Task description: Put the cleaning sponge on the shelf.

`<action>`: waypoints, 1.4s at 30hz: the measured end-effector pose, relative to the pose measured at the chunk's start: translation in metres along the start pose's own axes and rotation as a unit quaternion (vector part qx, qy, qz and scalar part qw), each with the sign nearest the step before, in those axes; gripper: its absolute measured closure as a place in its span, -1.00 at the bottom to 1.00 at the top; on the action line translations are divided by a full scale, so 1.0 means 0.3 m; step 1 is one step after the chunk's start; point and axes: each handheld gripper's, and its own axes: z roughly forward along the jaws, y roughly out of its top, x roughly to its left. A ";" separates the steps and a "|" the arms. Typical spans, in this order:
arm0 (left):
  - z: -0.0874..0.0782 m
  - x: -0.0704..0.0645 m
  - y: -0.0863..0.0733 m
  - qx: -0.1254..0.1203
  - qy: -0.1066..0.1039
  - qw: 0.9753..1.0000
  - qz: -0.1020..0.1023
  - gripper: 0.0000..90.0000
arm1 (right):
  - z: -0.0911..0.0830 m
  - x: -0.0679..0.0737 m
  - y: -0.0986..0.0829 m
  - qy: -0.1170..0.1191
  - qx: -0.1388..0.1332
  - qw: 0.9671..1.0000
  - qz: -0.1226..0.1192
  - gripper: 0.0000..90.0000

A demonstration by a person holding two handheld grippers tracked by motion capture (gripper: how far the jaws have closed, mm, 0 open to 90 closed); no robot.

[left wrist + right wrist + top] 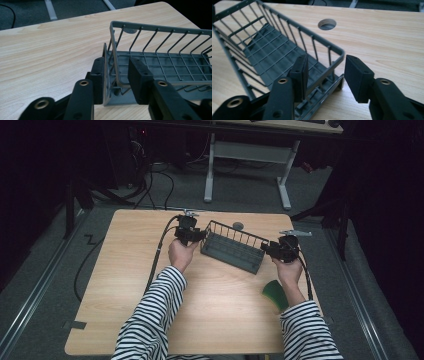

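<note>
The left gripper, spread astride one end wall of the wire basket at mid-frame on the desk, mirrors the spread right gripper at the other; light, stiff, best held by its rims.

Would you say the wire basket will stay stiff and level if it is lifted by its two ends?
Probably stiff: the basket has a solid rim and welded wires. Likely light, being mostly open mesh. With the left gripper and right gripper astride opposite end walls, it should stay level, though thin wires might slip.
</note>
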 end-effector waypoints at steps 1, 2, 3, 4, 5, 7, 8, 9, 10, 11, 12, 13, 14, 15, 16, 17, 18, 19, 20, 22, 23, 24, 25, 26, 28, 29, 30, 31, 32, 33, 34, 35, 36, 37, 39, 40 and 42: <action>-0.001 -0.001 0.001 0.002 -0.002 1.000 -0.002 0.57 | 0.000 0.006 -0.001 0.000 0.003 1.000 -0.004 0.23; -0.001 -0.002 0.001 0.003 -0.002 1.000 -0.001 0.57 | 0.000 0.006 -0.001 0.000 0.003 1.000 -0.004 0.23; -0.002 -0.005 0.001 0.003 -0.002 1.000 0.003 0.59 | 0.000 0.006 -0.001 0.001 0.004 1.000 -0.004 0.23; -0.003 -0.009 0.000 0.005 -0.002 1.000 0.009 0.62 | -0.002 0.004 -0.001 0.003 0.006 1.000 -0.004 0.24; -0.004 -0.011 -0.001 0.007 -0.003 1.000 0.011 0.64 | -0.004 0.004 -0.001 0.005 0.007 1.000 -0.003 0.24; -0.005 -0.013 -0.003 0.013 -0.006 1.000 0.017 0.68 | -0.006 0.006 -0.002 0.006 0.009 1.000 -0.005 0.24; -0.004 -0.016 -0.006 0.018 -0.006 1.000 0.021 0.70 | -0.008 0.009 -0.003 0.008 0.011 1.000 -0.005 0.24; -0.002 -0.018 -0.009 0.024 -0.005 0.999 0.025 0.72 | -0.009 0.012 -0.004 0.011 0.013 1.000 -0.006 0.25; 0.003 -0.020 -0.015 0.035 0.003 0.999 0.036 0.74 | -0.012 0.021 -0.004 0.015 0.020 1.000 -0.013 0.26; 0.006 -0.019 -0.019 0.041 0.005 0.998 0.039 0.74 | -0.012 0.021 -0.004 0.015 0.020 1.000 -0.013 0.26; 0.007 -0.016 -0.026 0.044 0.005 0.998 0.039 0.75 | -0.012 0.026 -0.004 0.016 0.022 1.000 -0.015 0.26; 0.006 -0.011 -0.033 0.042 0.001 0.999 0.031 0.76 | -0.014 0.031 -0.006 0.017 0.024 0.999 -0.017 0.27; 0.002 -0.005 -0.038 0.038 -0.005 0.999 0.023 0.76 | -0.015 0.035 -0.007 0.018 0.025 0.999 -0.019 0.27; -0.002 -0.002 -0.042 0.037 -0.009 0.999 0.018 0.76 | -0.018 0.038 -0.008 0.019 0.027 0.999 -0.020 0.26; -0.007 -0.001 -0.045 0.039 -0.010 0.999 0.020 0.76 | -0.020 0.041 -0.009 0.021 0.029 0.999 -0.020 0.26; -0.013 0.000 -0.047 0.042 -0.009 0.999 0.022 0.76 | -0.023 0.045 -0.010 0.022 0.031 0.999 -0.021 0.26; -0.018 0.000 -0.049 0.044 -0.010 0.999 0.023 0.76 | -0.026 0.051 -0.011 0.024 0.034 0.999 -0.023 0.26; -0.023 0.002 -0.052 0.046 -0.010 0.999 0.023 0.76 | -0.031 0.059 -0.012 0.027 0.038 0.999 -0.027 0.25; -0.028 0.003 -0.053 0.049 -0.010 0.998 0.025 0.76 | -0.031 0.059 -0.012 0.027 0.038 0.999 -0.027 0.25; -0.036 0.004 -0.057 0.053 -0.010 0.998 0.027 0.77 | -0.035 0.067 -0.015 0.029 0.041 0.998 -0.029 0.25; -0.040 0.005 -0.061 0.052 -0.011 0.998 0.025 0.77 | -0.039 0.071 -0.017 0.030 0.043 0.998 -0.031 0.24; -0.047 0.008 -0.068 0.051 -0.013 0.998 0.022 0.77 | -0.042 0.077 -0.019 0.032 0.045 0.998 -0.030 0.24; -0.053 0.011 -0.074 0.050 -0.015 0.998 0.020 0.77 | -0.047 0.084 -0.022 0.034 0.047 0.998 -0.030 0.24; -0.061 0.013 -0.081 0.049 -0.017 0.998 0.019 0.77 | -0.051 0.089 -0.023 0.036 0.050 0.998 -0.033 0.23; -0.072 0.015 -0.088 0.051 -0.018 0.998 0.020 0.77 | -0.061 0.105 -0.028 0.038 0.055 0.997 -0.040 0.22; -0.078 0.016 -0.093 0.052 -0.018 0.998 0.021 0.78 | -0.070 0.118 -0.034 0.040 0.058 0.997 -0.045 0.21; -0.086 0.017 -0.099 0.052 -0.019 0.998 0.022 0.78 | -0.070 0.118 -0.034 0.040 0.058 0.997 -0.045 0.21; -0.093 0.017 -0.104 0.052 -0.022 0.998 0.021 0.78 | -0.076 0.124 -0.040 0.042 0.057 0.996 -0.045 0.21; -0.099 0.018 -0.110 0.052 -0.023 0.998 0.022 0.78 | -0.081 0.127 -0.047 0.046 0.055 0.997 -0.041 0.20; -0.107 0.017 -0.117 0.053 -0.025 0.998 0.023 0.78 | -0.087 0.130 -0.053 0.049 0.054 0.996 -0.041 0.20; -0.111 0.015 -0.120 0.054 -0.025 0.998 0.024 0.78 | -0.098 0.142 -0.060 0.048 0.056 0.996 -0.046 0.19; -0.115 0.012 -0.123 0.056 -0.024 0.998 0.028 0.78 | -0.098 0.142 -0.060 0.048 0.056 0.996 -0.046 0.19; -0.120 0.008 -0.126 0.057 -0.022 0.998 0.032 0.79 | -0.105 0.151 -0.063 0.044 0.057 0.996 -0.050 0.19; -0.125 0.004 -0.130 0.058 -0.020 0.997 0.035 0.79 | -0.111 0.159 -0.065 0.040 0.057 0.996 -0.057 0.19; -0.137 0.003 -0.141 0.058 -0.023 0.997 0.034 0.79 | -0.123 0.175 -0.071 0.034 0.061 0.996 -0.063 0.19; -0.142 0.005 -0.146 0.057 -0.027 0.998 0.031 0.79 | -0.130 0.180 -0.081 0.036 0.059 0.996 -0.061 0.19; -0.154 0.006 -0.160 0.054 -0.033 0.998 0.025 0.79 | -0.137 0.181 -0.095 0.044 0.055 0.996 -0.051 0.18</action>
